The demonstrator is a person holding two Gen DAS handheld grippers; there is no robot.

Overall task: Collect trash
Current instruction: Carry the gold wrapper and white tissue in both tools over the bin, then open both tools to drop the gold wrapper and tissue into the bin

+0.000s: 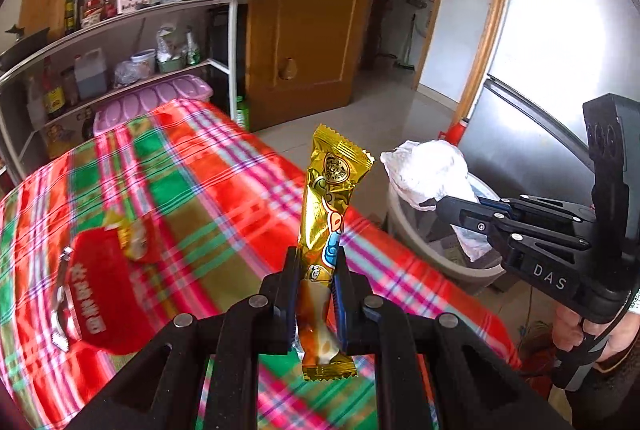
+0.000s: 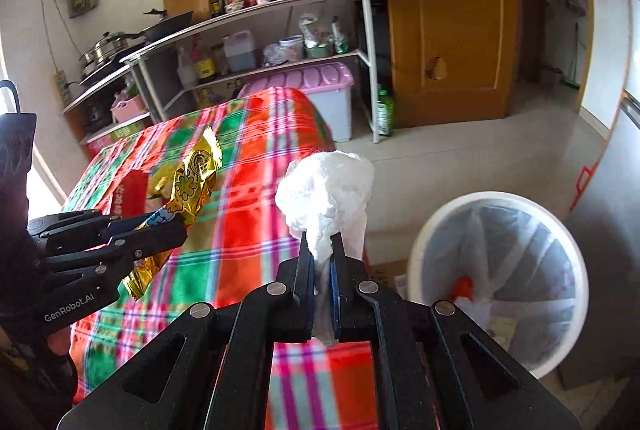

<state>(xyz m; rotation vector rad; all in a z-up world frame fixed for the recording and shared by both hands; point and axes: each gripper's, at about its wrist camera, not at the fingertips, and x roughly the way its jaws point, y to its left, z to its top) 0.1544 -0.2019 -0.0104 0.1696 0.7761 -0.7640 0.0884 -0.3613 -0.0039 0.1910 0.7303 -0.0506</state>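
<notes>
My left gripper [image 1: 316,262] is shut on a gold snack wrapper [image 1: 328,189] and holds it upright above the plaid-covered table [image 1: 224,173]. My right gripper [image 2: 322,250] is shut on a crumpled white tissue [image 2: 326,189], held above the table's right edge beside the white trash bin [image 2: 496,282]. In the left wrist view the right gripper [image 1: 444,205] holds the tissue [image 1: 428,169] over the bin [image 1: 404,226]. In the right wrist view the left gripper [image 2: 176,226] and its wrapper [image 2: 188,185] show at left. A red packet [image 1: 100,290] and a small gold wrapper [image 1: 134,238] lie on the table.
A shelf rack [image 2: 256,29] with bottles, pans and a kettle stands behind the table. A pink-lidded storage box [image 2: 320,89] and a green bottle [image 2: 385,111] sit by the wooden door [image 2: 448,17]. A silver fridge [image 1: 552,49] stands behind the bin, which has a liner and some trash inside.
</notes>
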